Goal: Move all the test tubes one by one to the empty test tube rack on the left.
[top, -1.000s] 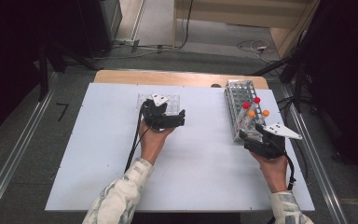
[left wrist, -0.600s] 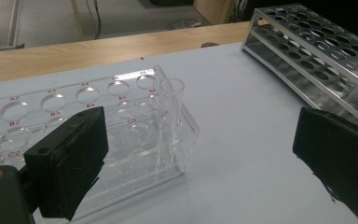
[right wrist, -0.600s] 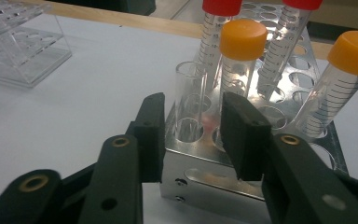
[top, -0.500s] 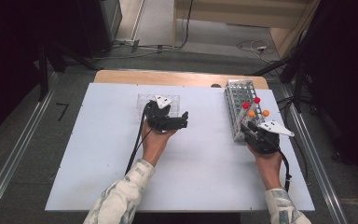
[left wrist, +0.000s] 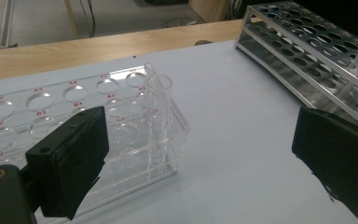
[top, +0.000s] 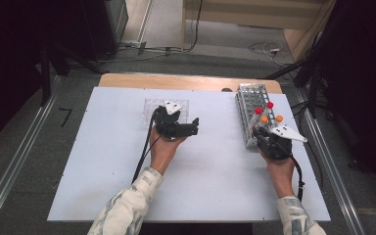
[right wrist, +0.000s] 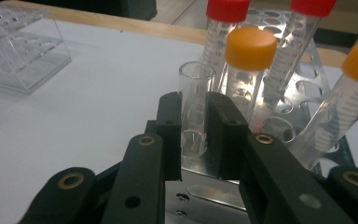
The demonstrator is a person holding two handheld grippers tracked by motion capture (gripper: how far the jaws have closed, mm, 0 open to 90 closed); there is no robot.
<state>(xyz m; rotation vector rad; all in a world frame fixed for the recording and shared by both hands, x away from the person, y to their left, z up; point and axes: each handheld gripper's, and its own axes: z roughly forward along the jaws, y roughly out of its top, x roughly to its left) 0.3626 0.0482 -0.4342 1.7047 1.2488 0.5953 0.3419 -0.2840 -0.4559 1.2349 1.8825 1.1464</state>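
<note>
White tabletop on wooden table. Clear acrylic tube rack rests on it just ahead of left gripper. Metal wire tube rack stands on it directly ahead of right gripper, well apart from acrylic one.

Both grippers black plastic, two flat black fingers each. Left gripper and right gripper each topped by a grey three-cornered plate with dark dots. Black cable trails back from each along the forearm. Brass-coloured screw bushings on the right gripper's linkage arms. Sleeves pale, mottled grey-white pattern.
</note>
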